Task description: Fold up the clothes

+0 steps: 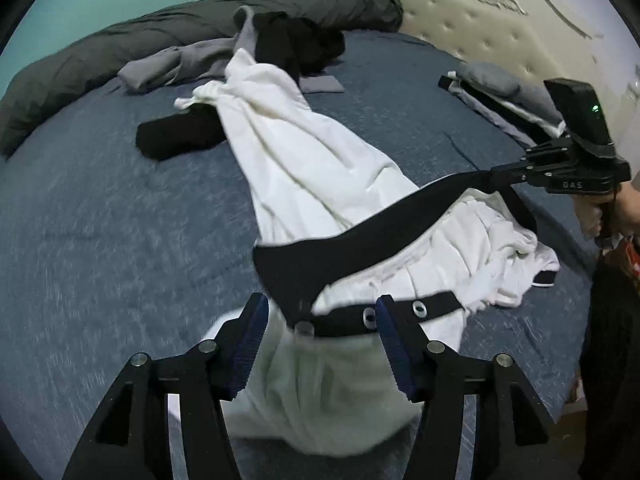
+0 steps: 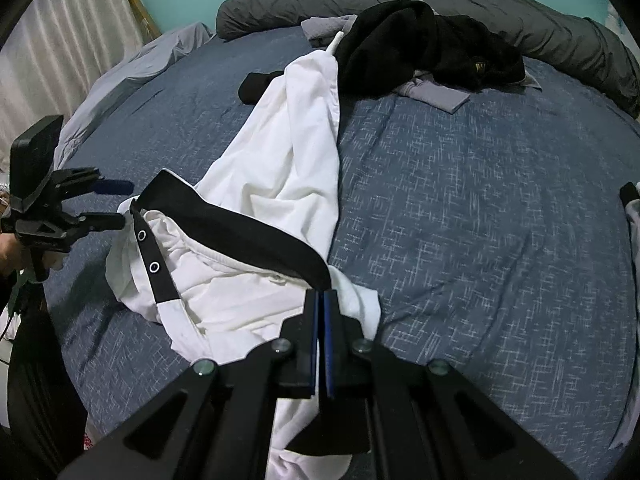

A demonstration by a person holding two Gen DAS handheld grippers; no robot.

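Observation:
A white shirt (image 1: 304, 152) (image 2: 288, 136) with a black collar (image 1: 360, 236) (image 2: 240, 228) and a black snap placket (image 1: 400, 312) (image 2: 154, 268) lies crumpled along the blue bed cover (image 1: 100, 240) (image 2: 480, 200). My left gripper (image 1: 320, 302) (image 2: 125, 204) is open, its jaws standing wide; the placket's upper end and white cloth lie between them without being pressed. My right gripper (image 2: 322, 294) (image 1: 494, 172) is shut on the other end of the collar, which stretches taut between the two grippers.
A heap of black clothes (image 1: 300, 40) (image 2: 420, 44) and a grey garment (image 1: 180, 64) lie at the far side, before a rolled dark duvet (image 1: 120, 52). A folded stack (image 1: 500, 96) sits by the padded headboard (image 1: 500, 32). A black piece (image 1: 176, 136) lies beside the shirt.

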